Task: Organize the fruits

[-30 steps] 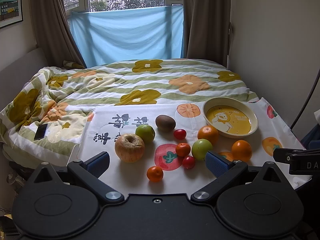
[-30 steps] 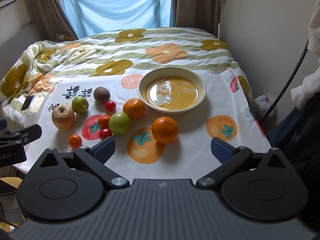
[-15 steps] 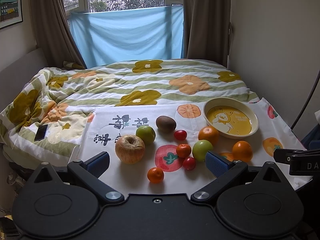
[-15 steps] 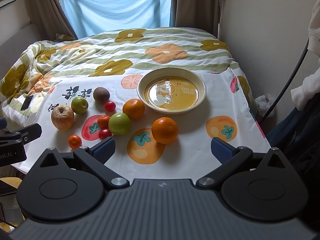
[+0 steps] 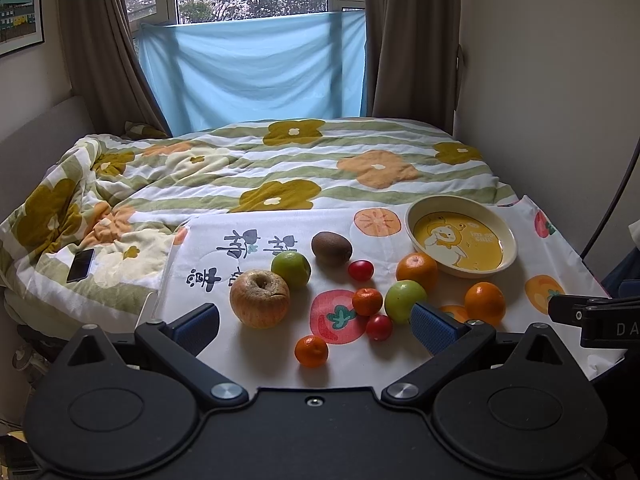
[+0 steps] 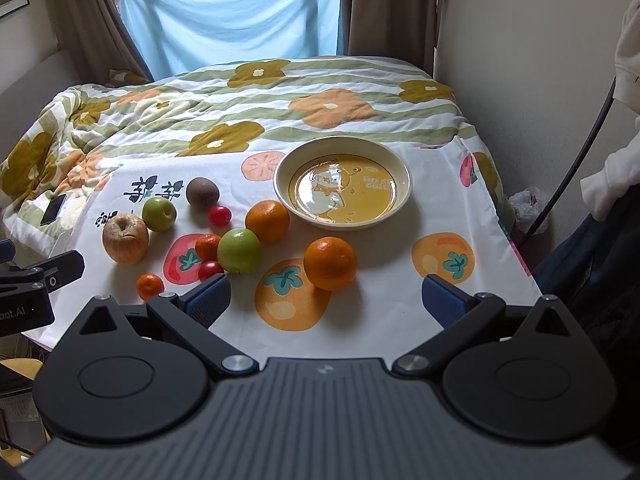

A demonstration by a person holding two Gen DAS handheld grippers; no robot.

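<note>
Bedding carries a printed cloth (image 6: 400, 312) with dark brush characters (unreadable to me); fruits cluster at ten o'clock of the near orange (image 6: 330, 263), beside a duck bowl (image 6: 343, 182). Left gripper (image 5: 316, 322) and right gripper (image 6: 326, 300) both gape wide, empty.

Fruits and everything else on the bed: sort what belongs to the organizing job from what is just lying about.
Job:
- bowl
- oranges
- green apples
- wrinkled apple
- kiwi
- cherry tomatoes
- mandarins
- left gripper, right gripper, both open

Lying about:
- phone
- quilt
- plastic bag
</note>
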